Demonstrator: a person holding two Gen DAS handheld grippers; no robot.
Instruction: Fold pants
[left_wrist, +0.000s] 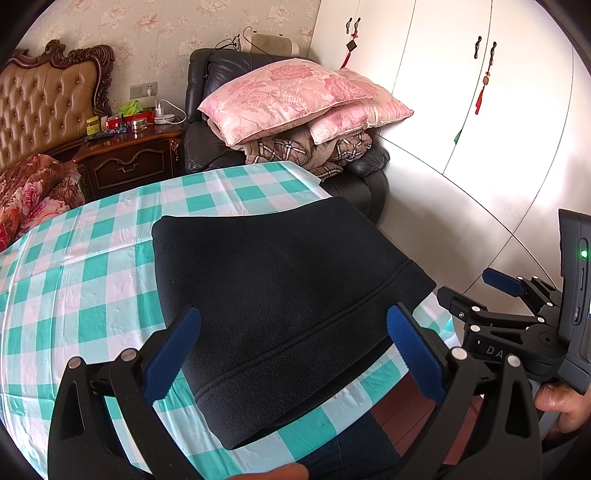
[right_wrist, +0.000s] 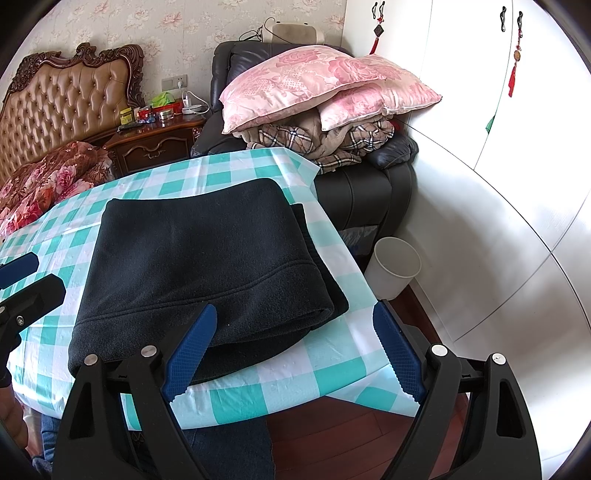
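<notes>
Black fleece pants (left_wrist: 280, 288) lie folded into a thick rectangle on the checked tablecloth (left_wrist: 92, 280); in the right wrist view the same pants (right_wrist: 199, 266) rest near the table's right front corner. My left gripper (left_wrist: 295, 347) hovers open over the near hem, its blue pads (left_wrist: 173, 354) wide apart and holding nothing. My right gripper (right_wrist: 295, 347) is open too, above the pants' near right corner and the tablecloth (right_wrist: 332, 369). The right gripper (left_wrist: 476, 295) shows at the right edge of the left wrist view, off the table, held by a hand (left_wrist: 565, 410).
A dark armchair (right_wrist: 369, 192) piled with pink pillows (right_wrist: 325, 85) and a plaid blanket stands behind the table. A white bin (right_wrist: 395, 266) sits on the wooden floor by the white wardrobe (right_wrist: 498, 184). A bed headboard (right_wrist: 70, 107) and nightstand (right_wrist: 159, 144) are at the back left.
</notes>
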